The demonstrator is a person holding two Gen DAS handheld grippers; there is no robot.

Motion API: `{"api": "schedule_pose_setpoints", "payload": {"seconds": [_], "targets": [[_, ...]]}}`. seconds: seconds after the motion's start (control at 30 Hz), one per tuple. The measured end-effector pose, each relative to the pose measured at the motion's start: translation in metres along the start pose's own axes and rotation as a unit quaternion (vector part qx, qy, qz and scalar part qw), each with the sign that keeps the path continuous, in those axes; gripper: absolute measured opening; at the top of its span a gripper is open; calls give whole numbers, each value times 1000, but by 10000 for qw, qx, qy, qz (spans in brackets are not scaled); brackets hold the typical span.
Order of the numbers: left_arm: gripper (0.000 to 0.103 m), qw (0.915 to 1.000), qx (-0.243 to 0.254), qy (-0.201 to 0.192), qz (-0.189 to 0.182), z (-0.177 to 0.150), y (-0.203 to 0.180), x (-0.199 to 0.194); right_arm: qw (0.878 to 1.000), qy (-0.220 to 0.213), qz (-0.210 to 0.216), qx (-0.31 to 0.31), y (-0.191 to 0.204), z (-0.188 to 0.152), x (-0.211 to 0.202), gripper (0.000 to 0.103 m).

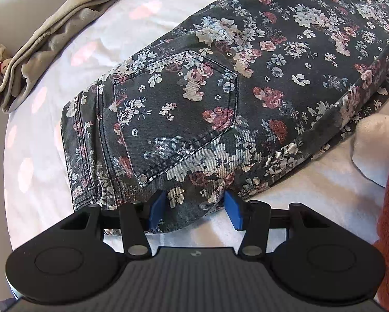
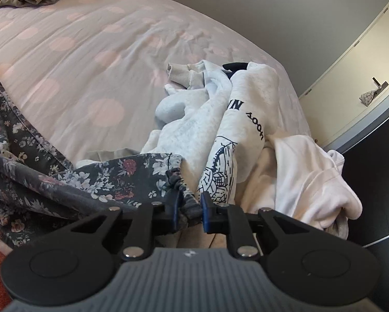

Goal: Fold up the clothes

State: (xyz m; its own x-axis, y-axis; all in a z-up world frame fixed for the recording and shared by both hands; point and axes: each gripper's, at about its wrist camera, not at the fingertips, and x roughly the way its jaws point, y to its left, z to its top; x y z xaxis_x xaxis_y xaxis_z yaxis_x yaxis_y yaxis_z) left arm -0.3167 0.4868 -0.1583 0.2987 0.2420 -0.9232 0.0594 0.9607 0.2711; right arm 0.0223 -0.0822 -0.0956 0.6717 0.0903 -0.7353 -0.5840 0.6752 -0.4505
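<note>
Left gripper [image 1: 194, 206]: blue fingers stand fairly wide, straddling the near waist edge of the floral jeans [image 1: 246, 83]; the fabric lies between them, but a firm pinch cannot be confirmed.
Right gripper [image 2: 190, 209]: fingers narrow, clamped on a bunched hem of the same jeans [image 2: 111, 179].
Jeans: spread lengthwise across the bed [image 1: 132, 26], back pocket [image 1: 176, 111] facing up, legs already doubled along their length.
Step in hand: judged to be bringing the hem end over toward the waist.
Doing it well: the left gripper should close fully before any lift; both ends should rise level so the layers stay aligned, and the crease should land square.
Farther right: an unfolded pile with a white printed sweatshirt [image 2: 236, 119], just beside the hem.
Farthest: a folded khaki garment [image 1: 54, 39], well apart.
</note>
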Motion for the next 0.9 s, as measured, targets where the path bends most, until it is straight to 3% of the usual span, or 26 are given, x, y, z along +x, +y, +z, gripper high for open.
{"api": "schedule_pose_setpoints", "payload": {"seconds": [0.23,0.4,0.63,0.8,0.9], "targets": [[49,9999,-18,60,141,1,-4,-1,9994,259,-159,168,-5,-2,18,36],[49,9997,28,129,193,4,-7,2,9990,179,-197,350,-21,-9,-1,68],[49,9994,50,226,242,8,-9,5,9894,38,348,1408,-59,-24,-31,74],[49,9992,61,240,309,7,-12,6,9603,-107,340,2765,-109,-33,-49,74],[49,9990,73,256,349,8,-13,6,9621,-276,245,2704,-113,-30,-64,74]]}}
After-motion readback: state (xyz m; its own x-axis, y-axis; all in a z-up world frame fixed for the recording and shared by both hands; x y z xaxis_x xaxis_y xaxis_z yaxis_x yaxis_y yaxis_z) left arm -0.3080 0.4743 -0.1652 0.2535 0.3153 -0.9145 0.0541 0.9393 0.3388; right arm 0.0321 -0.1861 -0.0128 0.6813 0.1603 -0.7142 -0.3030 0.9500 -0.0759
